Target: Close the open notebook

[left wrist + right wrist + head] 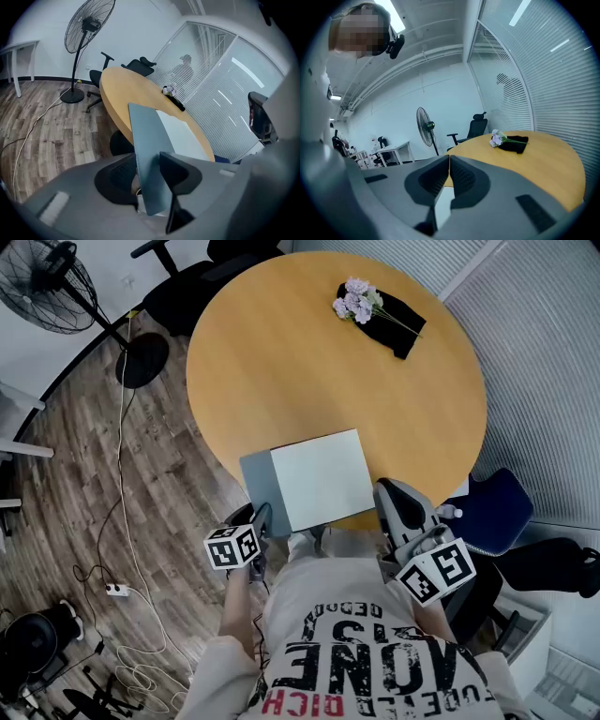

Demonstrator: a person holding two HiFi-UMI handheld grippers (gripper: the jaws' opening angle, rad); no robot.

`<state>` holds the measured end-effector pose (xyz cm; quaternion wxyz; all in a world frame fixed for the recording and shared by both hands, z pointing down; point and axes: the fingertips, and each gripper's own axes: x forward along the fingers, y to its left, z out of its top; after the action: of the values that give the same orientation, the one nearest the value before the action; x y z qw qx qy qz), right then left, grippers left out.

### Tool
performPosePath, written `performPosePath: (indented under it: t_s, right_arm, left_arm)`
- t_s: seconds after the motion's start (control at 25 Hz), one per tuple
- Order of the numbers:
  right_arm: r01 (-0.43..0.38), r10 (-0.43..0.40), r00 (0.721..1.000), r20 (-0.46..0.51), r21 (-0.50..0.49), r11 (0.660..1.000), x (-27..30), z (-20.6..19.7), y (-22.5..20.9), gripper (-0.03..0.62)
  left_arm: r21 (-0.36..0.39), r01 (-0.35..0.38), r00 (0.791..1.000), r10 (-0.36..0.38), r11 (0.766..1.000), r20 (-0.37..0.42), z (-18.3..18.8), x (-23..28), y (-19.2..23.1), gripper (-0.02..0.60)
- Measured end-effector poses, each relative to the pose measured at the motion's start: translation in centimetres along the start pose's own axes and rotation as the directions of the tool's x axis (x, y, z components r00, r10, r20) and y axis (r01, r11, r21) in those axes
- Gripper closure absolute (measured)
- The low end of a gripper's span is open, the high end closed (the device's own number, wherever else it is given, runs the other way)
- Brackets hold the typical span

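Observation:
The notebook [319,479] lies open at the near edge of the round wooden table [281,352], white page up. Its grey-blue cover [255,482] stands raised at the left side. My left gripper [262,518] is at that cover's near corner. In the left gripper view the cover [147,150] stands edge-on between the jaws of my left gripper [146,173], which is open. My right gripper [386,493] hovers at the notebook's right edge. In the right gripper view my right gripper [449,161] is shut, with nothing held.
Purple flowers [356,301] lie on a black cloth [398,324] at the table's far side. A standing fan [47,282] and a black office chair [187,287] are beyond the table on the left. A blue chair [492,507] is on the right. Cables [122,587] trail on the wooden floor.

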<state>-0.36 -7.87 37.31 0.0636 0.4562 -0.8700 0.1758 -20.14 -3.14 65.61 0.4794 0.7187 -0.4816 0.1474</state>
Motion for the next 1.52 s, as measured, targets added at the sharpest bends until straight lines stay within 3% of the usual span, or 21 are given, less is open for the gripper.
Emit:
performPosePath:
  t_s: [0.28, 0.48, 0.72, 1.52]
  right_arm:
    - [-0.009, 0.009, 1.000, -0.001, -0.004, 1.000, 0.2, 0.1, 0.3, 0.582]
    - [-0.012, 0.012, 1.000, 0.005, 0.030, 0.999, 0.3, 0.1, 0.2, 0.582]
    - [-0.007, 0.006, 1.000, 0.011, 0.034, 0.999, -0.2, 0.3, 0.1, 0.582]
    - [-0.014, 0.009, 0.998, 0.064, 0.078, 0.997, -1.6, 0.8, -0.9, 0.582]
  left_arm:
    - [0.057, -0.035, 0.999, 0.036, 0.998, -0.017, 0.1, -0.5, -0.1, 0.443]
    - [0.128, -0.092, 0.995, 0.097, 0.988, -0.036, 0.6, -1.1, 0.0, 0.522]
    - [0.143, -0.119, 0.992, 0.124, 0.983, -0.025, 1.1, -1.9, -0.6, 0.549]
    - [0.193, -0.068, 0.996, 0.056, 0.979, 0.066, 4.4, -5.1, -5.9, 0.558]
